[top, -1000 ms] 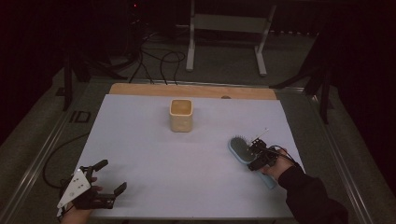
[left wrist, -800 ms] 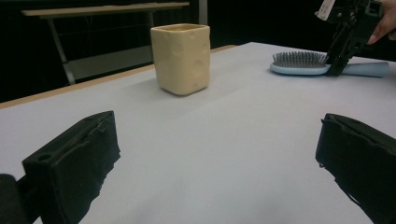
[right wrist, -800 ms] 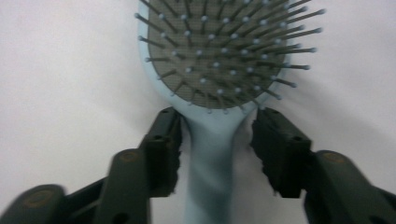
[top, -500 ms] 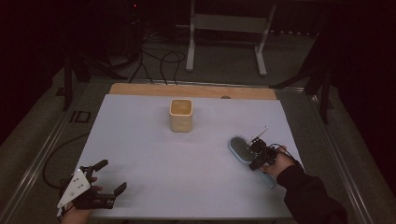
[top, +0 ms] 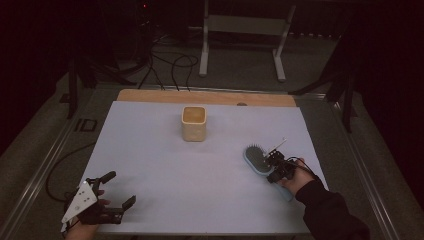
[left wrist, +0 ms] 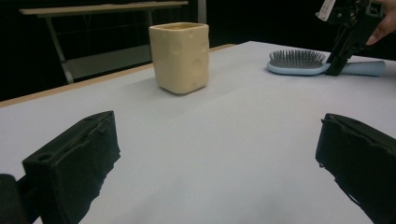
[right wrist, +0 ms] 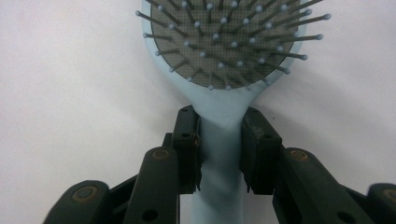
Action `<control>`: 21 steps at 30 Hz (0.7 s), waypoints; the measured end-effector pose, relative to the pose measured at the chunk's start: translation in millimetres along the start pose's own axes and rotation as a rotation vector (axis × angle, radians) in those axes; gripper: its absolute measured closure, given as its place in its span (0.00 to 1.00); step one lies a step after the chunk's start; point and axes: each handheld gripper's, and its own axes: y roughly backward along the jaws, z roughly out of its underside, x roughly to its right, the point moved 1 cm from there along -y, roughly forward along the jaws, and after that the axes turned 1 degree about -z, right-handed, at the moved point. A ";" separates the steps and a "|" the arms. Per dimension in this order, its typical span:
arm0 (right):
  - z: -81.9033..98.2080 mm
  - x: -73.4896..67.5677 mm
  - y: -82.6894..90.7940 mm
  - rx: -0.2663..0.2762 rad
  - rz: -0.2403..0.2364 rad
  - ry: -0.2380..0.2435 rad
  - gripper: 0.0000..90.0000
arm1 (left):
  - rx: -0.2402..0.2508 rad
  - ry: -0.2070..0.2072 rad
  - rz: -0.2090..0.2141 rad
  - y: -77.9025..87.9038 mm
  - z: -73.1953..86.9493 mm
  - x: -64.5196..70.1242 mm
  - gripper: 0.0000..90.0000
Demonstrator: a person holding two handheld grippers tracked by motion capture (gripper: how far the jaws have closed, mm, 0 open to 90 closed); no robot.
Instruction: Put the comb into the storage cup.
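Observation:
A light blue hairbrush (top: pixel 256 159) (right wrist: pixel 219 42) lies bristles up on the white table sheet (top: pixel 200 200), at the right. My right gripper (top: pixel 274 167) (right wrist: pixel 219 126) points down over its neck. Its jaws have just been closing, and both pads now press the handle just below the bristle head. In the left gripper view the brush (left wrist: pixel 299 60) lies far right with the right gripper (left wrist: pixel 335 67) standing on it. My left gripper (top: pixel 120 188) (left wrist: pixel 217 140) rests at the near left corner, open, with nothing between its jaws.
A cream square cup (top: pixel 194 124) (left wrist: pixel 180 56) stands upright at the middle back of the sheet. A wooden strip (top: pixel 205 96) borders the far edge. Beyond it are a metal stand (top: pixel 240 30) and cables (top: pixel 170 60) on the floor.
The right gripper's jaws have drawn in around the brush handle. Neither hand has shifted, and the brush and cup lie where they were.

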 end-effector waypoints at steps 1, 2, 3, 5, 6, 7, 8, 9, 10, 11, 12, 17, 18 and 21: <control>0.7 0.5 -0.1 0.008 -0.006 -0.013 0.78 | 0.000 -0.001 0.000 -0.1 0.1 -0.1 0.00; 1.6 0.4 0.2 0.018 -0.005 -0.012 0.78 | -0.001 -0.001 0.000 -0.3 0.1 -0.1 0.00; 2.2 0.6 0.6 0.028 -0.004 -0.010 0.78 | -0.001 -0.001 0.000 -0.3 0.1 -0.1 0.00; 2.6 0.5 0.9 0.044 -0.004 -0.014 0.78 | -0.003 -0.001 0.000 -0.5 0.2 -0.1 0.00; 2.4 0.5 1.1 0.051 0.007 -0.006 0.78 | -0.003 -0.002 -0.001 -0.4 0.2 -0.1 0.00; 2.4 0.5 1.1 0.051 0.007 -0.006 0.78 | -0.003 -0.002 -0.001 -0.4 0.2 -0.1 0.00; 1.5 -0.5 1.3 0.064 0.008 -0.010 0.78 | -0.002 -0.001 -0.001 -0.3 0.2 -0.1 0.00; 1.0 -0.6 1.8 0.068 0.005 -0.008 0.78 | -0.002 -0.001 -0.001 -0.2 0.2 -0.1 0.00; 0.6 -1.6 2.2 0.077 0.006 0.005 0.78 | -0.002 0.001 -0.001 -0.2 0.2 0.0 0.00; 0.3 -2.2 3.1 0.090 0.002 0.006 0.78 | -0.002 -0.001 -0.001 -0.3 0.2 -0.1 0.00; 0.0 -2.3 4.2 0.108 -0.008 -0.001 0.78 | -0.004 -0.003 -0.002 -0.4 0.3 -0.2 0.00; -1.2 -3.3 9.8 0.168 -0.022 -0.009 0.78 | -0.003 -0.001 -0.001 -0.3 0.2 -0.1 0.00; -1.2 -2.8 10.8 0.182 -0.024 -0.010 0.78 | -0.003 -0.001 -0.001 -0.3 0.2 -0.1 0.00; -1.2 -3.6 13.9 0.217 -0.029 -0.021 0.78 | -0.003 0.000 -0.001 -0.4 0.2 -0.1 0.00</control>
